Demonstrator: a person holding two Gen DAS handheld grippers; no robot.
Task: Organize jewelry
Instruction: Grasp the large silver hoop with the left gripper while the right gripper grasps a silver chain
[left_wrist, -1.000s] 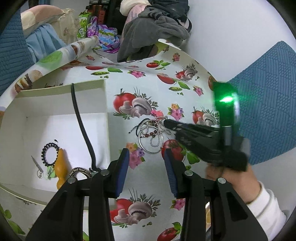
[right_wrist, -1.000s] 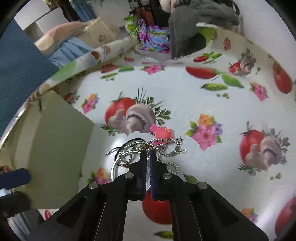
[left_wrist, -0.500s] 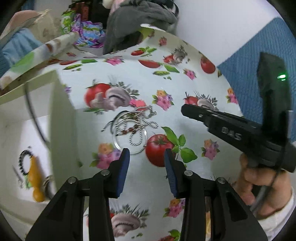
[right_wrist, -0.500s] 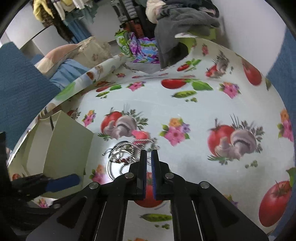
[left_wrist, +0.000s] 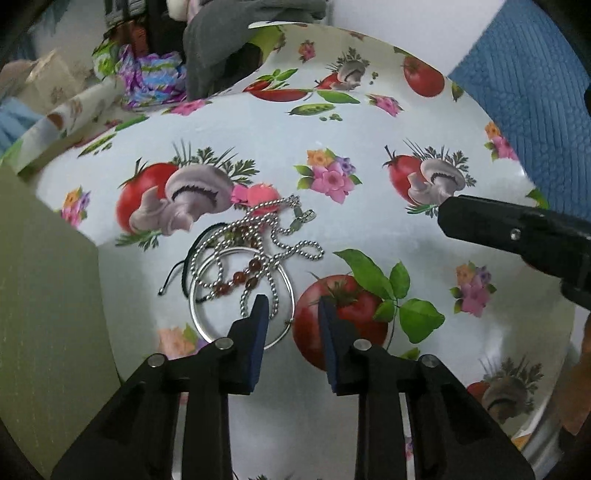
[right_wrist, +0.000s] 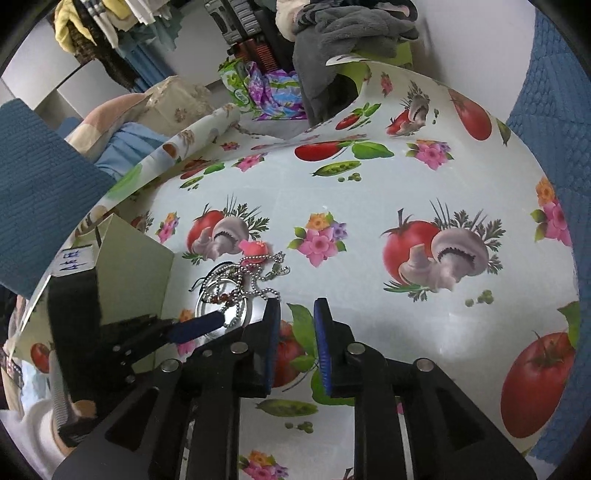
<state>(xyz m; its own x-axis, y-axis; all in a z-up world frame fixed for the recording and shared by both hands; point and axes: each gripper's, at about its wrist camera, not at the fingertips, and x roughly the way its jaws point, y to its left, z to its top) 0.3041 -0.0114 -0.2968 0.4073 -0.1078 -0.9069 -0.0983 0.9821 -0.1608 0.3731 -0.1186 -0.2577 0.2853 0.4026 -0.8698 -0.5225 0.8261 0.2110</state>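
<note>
Silver ball chain (left_wrist: 273, 236), bangle (left_wrist: 240, 295) and amber beads lie tangled on the desk (left_wrist: 369, 229) beside the box (left_wrist: 44, 295), straddled by the left claw (left_wrist: 291, 321), just narrowed but released, while the emptied right claw (right_wrist: 295, 317), just opening, is kept apart.

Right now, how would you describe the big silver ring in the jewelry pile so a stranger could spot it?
Start at the pale cardboard box on the printed tablecloth; just beside its corner lies a tangled jewelry pile. The silver bangle is the plain, smooth hoop at the bottom, largest of all, with a ball chain and reddish-brown beads draped across it.
</note>
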